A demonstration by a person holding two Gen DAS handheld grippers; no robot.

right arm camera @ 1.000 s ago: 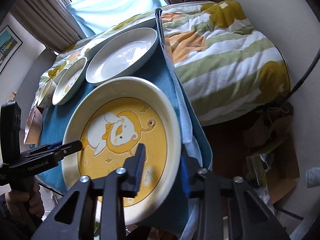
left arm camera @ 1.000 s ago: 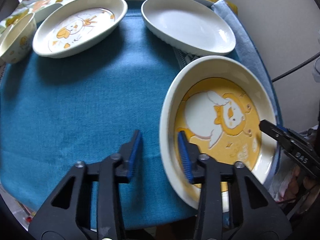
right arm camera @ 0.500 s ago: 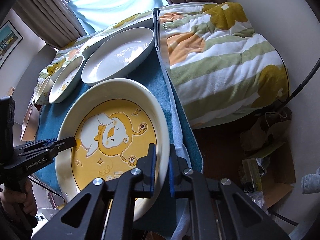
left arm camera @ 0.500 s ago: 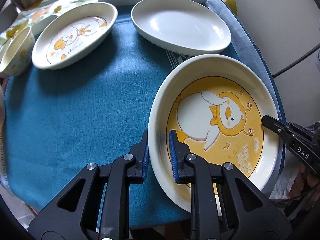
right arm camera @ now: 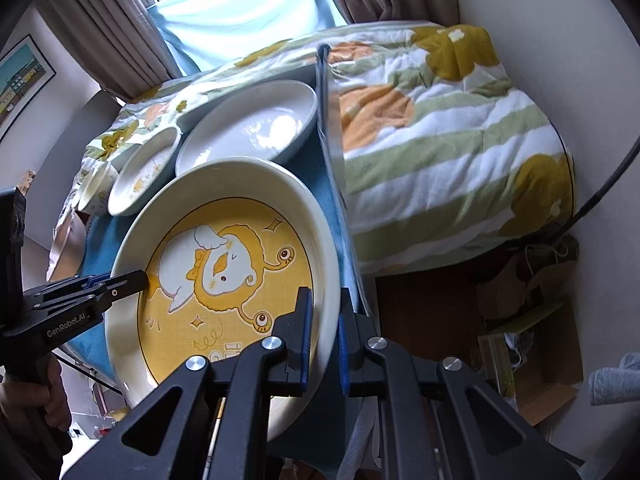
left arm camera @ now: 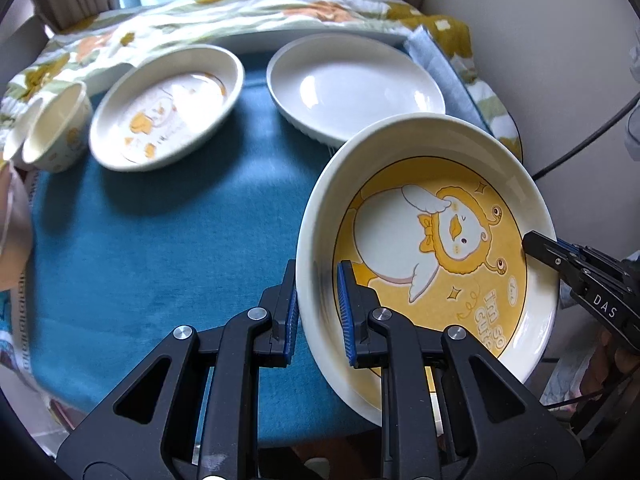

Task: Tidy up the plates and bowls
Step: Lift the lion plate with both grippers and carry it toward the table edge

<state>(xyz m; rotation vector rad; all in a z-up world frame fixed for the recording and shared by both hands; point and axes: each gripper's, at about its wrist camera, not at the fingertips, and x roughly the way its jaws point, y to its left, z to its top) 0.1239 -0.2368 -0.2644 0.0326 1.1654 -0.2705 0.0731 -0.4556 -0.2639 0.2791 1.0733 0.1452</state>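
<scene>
A large oval dish with a yellow duck picture [left arm camera: 432, 248] is held by both grippers, lifted and tilted above the blue cloth [left arm camera: 160, 240]. My left gripper [left arm camera: 318, 312] is shut on its left rim. My right gripper [right arm camera: 324, 336] is shut on its right rim; the dish shows there too [right arm camera: 224, 264]. A plain white oval dish [left arm camera: 356, 88] lies behind it, a smaller duck dish [left arm camera: 168, 108] to its left, and a small cream bowl [left arm camera: 56, 132] at the far left.
A flowered quilt [right arm camera: 440, 128] covers the bed to the right of and behind the cloth. A long white tray [left arm camera: 304, 38] lies behind the dishes. A wall and a black cable [left arm camera: 580, 144] stand to the right. Clutter lies on the floor [right arm camera: 520, 320].
Both grippers closed on the duck dish's rims about half a second ago. Since then the dish has risen off the cloth and tilted, and the view has lifted.
</scene>
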